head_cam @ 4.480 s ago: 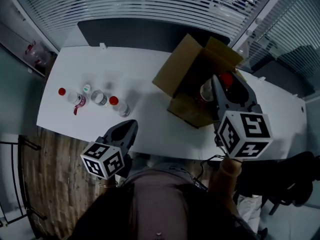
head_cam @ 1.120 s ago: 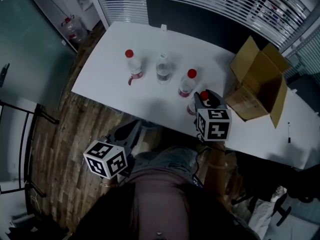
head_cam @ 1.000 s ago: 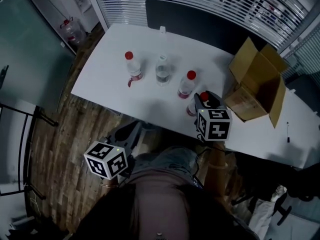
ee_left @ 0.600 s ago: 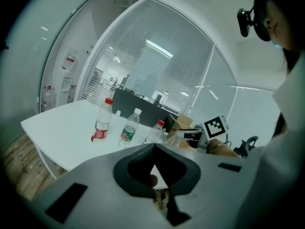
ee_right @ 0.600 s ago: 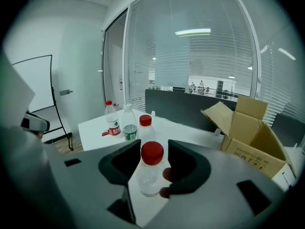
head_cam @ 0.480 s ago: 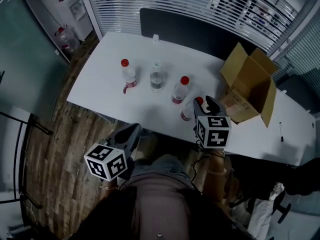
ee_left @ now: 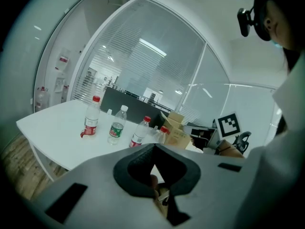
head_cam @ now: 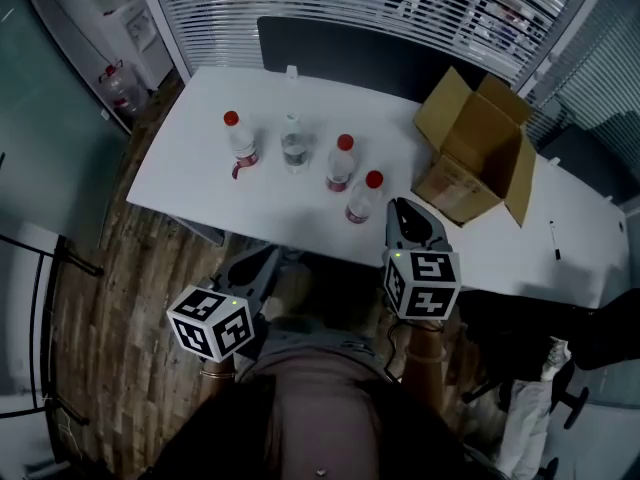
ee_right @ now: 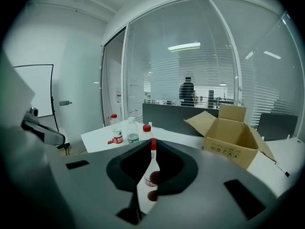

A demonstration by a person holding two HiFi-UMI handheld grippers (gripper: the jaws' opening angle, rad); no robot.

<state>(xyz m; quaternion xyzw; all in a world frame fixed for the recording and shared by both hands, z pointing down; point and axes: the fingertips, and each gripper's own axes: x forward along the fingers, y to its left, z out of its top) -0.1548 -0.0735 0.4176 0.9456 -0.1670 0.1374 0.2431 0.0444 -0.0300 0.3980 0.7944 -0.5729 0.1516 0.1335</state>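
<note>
Four water bottles stand in a row on the white table (head_cam: 190,183): a red-capped one (head_cam: 233,140), a green-labelled one (head_cam: 292,144), and two more red-capped ones (head_cam: 341,164) (head_cam: 361,199). My right gripper (head_cam: 400,208) hovers at the table's near edge, just right of the nearest bottle and apart from it. Its jaws are shut and empty; that bottle (ee_right: 152,168) shows through the thin slit at the right gripper (ee_right: 153,144). My left gripper (head_cam: 268,254) hangs below the table's edge, shut on nothing. In its own view the left gripper (ee_left: 153,148) faces the bottles (ee_left: 116,125).
An open cardboard box (head_cam: 470,148) sits on the table's right part, also seen as the box (ee_right: 233,132). A dark divider (head_cam: 350,53) runs along the far edge. A pen (head_cam: 553,238) lies at the right end. Wooden floor (head_cam: 100,298) lies left.
My right gripper has let go of the red-capped bottle, drawn back from it toward me and shut. The bottle stays standing on the table. The left gripper has hardly moved.
</note>
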